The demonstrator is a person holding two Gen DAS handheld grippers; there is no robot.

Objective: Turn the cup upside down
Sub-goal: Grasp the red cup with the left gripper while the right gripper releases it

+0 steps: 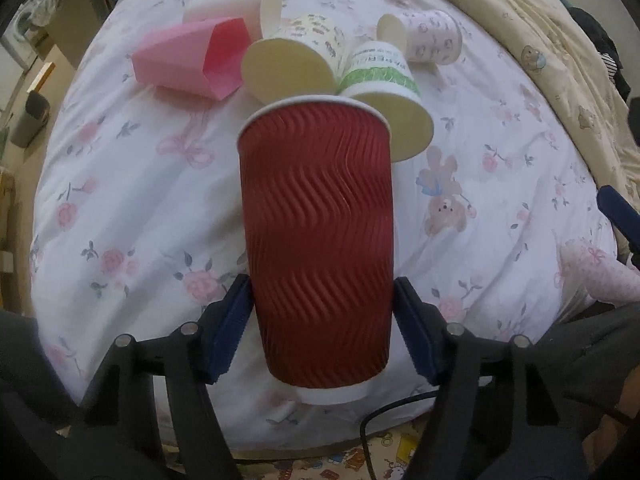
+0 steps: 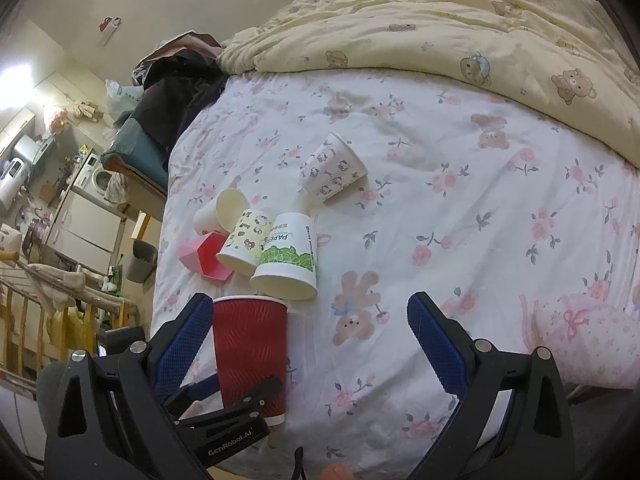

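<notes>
Now, tall red ripple-walled paper cup stands rim-up on floral bedsheet, my left gripper clamping low on wall, likely for turnover. My right gripper spread wide, holding nothing. Tipped paper cups just behind.

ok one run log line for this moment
step: flip pending | red cup: rim up, between left gripper jaws, contact unclear | right gripper: open, empty | other cups: on bed

A home bedroom: floral bedsheet, bear-print quilt, washing machine beyond.
</notes>
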